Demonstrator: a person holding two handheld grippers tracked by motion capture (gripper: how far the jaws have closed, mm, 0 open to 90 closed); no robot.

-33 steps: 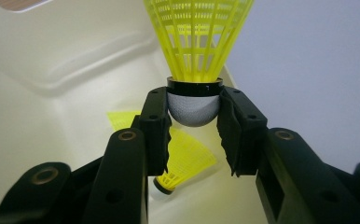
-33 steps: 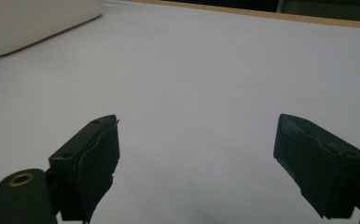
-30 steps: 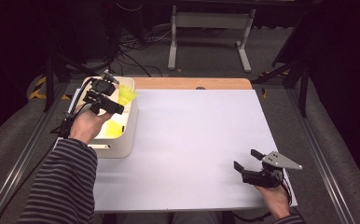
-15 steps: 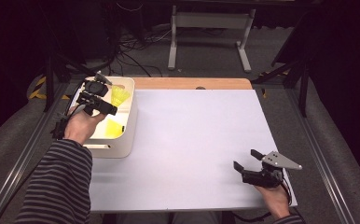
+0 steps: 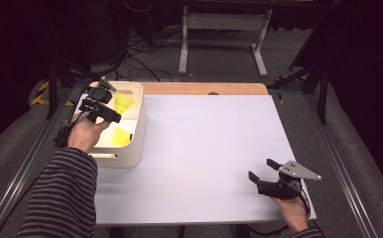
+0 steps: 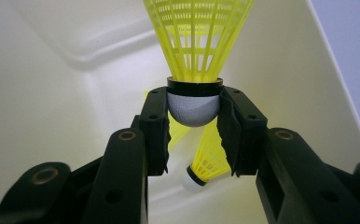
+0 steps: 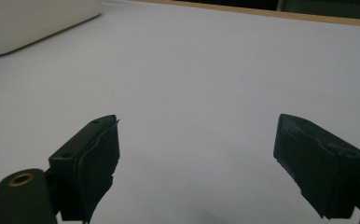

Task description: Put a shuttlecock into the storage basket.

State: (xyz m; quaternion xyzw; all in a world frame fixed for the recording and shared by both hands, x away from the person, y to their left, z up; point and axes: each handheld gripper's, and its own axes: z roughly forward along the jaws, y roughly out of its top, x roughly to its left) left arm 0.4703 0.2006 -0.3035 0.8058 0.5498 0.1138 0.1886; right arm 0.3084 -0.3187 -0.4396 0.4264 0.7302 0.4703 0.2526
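The left tool (image 6: 194,135) is partly closed, its pads pinching the grey cork of a shuttlecock (image 6: 196,70) inside the white bin (image 5: 139,124), which sits at about 9 o'clock on the tabletop (image 5: 204,148). The step in hand looks like lifting that shuttlecock out. To do it well, keep the pinch on the cork and not on the soft yellow skirt, raise it straight until the skirt clears the bin's rim, then carry it across. The right tool (image 5: 264,171) rests at about 5 o'clock, jaws wide apart and holding nothing. Count: one bin and two tools. Of shuttlecocks, one is held, one lies below it (image 6: 206,163), and another may lie behind.
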